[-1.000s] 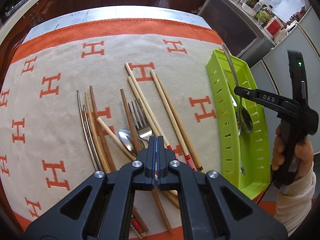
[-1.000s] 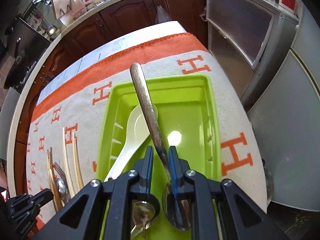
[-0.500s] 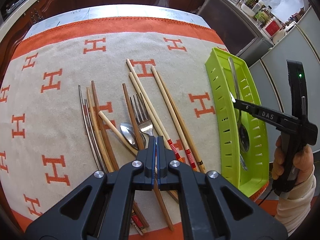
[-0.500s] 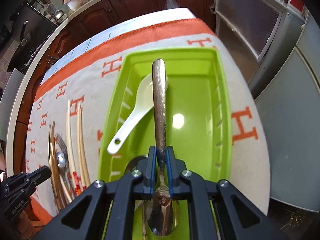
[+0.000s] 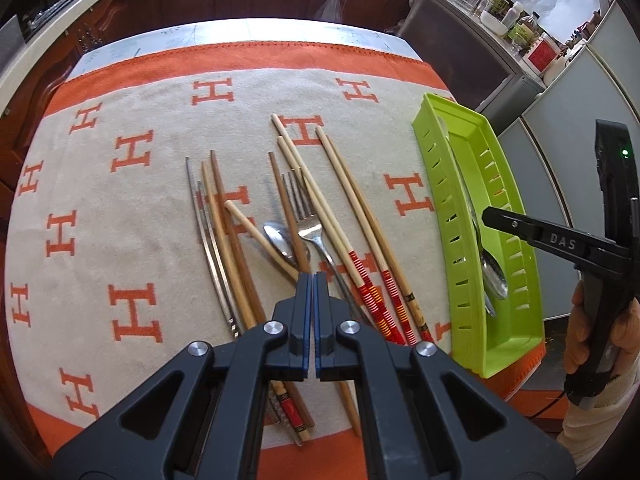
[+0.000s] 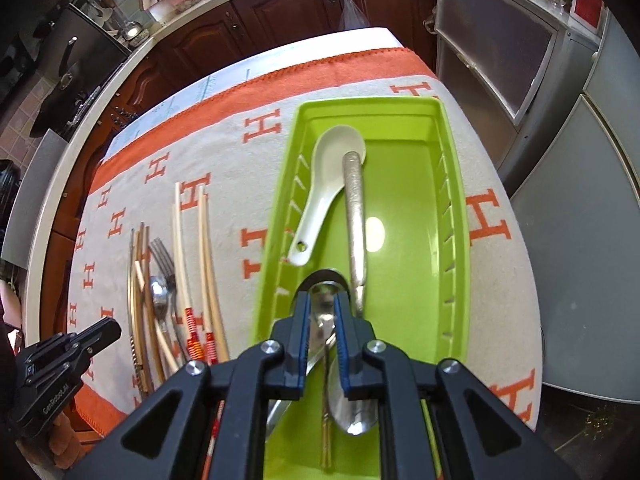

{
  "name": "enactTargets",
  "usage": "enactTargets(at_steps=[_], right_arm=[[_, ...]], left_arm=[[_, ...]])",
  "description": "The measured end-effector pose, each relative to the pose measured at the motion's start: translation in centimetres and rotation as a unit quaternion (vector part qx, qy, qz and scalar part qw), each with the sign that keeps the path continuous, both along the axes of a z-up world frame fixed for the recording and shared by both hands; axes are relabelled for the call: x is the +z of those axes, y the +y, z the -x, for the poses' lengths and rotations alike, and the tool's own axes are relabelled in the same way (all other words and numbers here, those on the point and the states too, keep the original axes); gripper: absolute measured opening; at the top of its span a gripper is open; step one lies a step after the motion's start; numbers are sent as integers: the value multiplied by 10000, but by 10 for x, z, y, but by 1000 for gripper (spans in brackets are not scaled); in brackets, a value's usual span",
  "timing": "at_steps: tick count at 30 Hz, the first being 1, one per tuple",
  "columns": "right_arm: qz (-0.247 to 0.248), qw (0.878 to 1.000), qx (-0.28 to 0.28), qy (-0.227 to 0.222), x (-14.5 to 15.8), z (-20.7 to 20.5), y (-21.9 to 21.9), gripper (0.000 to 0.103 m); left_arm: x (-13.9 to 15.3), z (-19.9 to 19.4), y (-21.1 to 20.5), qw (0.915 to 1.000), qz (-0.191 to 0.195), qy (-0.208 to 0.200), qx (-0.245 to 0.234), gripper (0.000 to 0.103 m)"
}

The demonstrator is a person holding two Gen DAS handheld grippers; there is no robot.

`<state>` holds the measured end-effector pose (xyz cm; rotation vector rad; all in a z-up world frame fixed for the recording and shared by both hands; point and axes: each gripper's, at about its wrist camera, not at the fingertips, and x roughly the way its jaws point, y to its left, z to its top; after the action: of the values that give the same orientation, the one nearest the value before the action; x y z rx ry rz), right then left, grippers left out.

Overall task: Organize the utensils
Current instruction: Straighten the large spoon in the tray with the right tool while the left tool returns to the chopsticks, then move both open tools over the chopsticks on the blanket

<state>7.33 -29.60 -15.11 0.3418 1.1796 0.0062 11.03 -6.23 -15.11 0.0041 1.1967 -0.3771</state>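
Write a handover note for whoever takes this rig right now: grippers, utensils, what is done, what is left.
Left gripper: fingers shut, empty, above the pile on the cloth.
Right gripper: fingers slightly apart, gripping nothing, over the near end of the green tray.
In the tray: white ceramic spoon, textured-handle metal spoon lying free beside the right fingers, and another metal spoon at the near end.
Left on the cloth: fork, small spoon, many chopsticks, wooden and metal.
Next, probably: pick from the pile and move it to the tray.
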Motion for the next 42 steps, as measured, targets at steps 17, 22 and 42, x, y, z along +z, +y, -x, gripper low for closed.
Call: enactTargets(at_steps=[17, 22, 42], right_arm=[[-199, 9960, 757, -430, 36, 34, 79, 12], [-234, 9937, 1015, -409, 35, 32, 100, 12], [-523, 9868, 1511, -248, -1, 22, 151, 12]], left_arm=[[12, 32, 57, 9987, -333, -168, 340, 22], [16, 36, 70, 9975, -380, -310, 518, 39], [-13, 34, 87, 9970, -316, -44, 699, 39]])
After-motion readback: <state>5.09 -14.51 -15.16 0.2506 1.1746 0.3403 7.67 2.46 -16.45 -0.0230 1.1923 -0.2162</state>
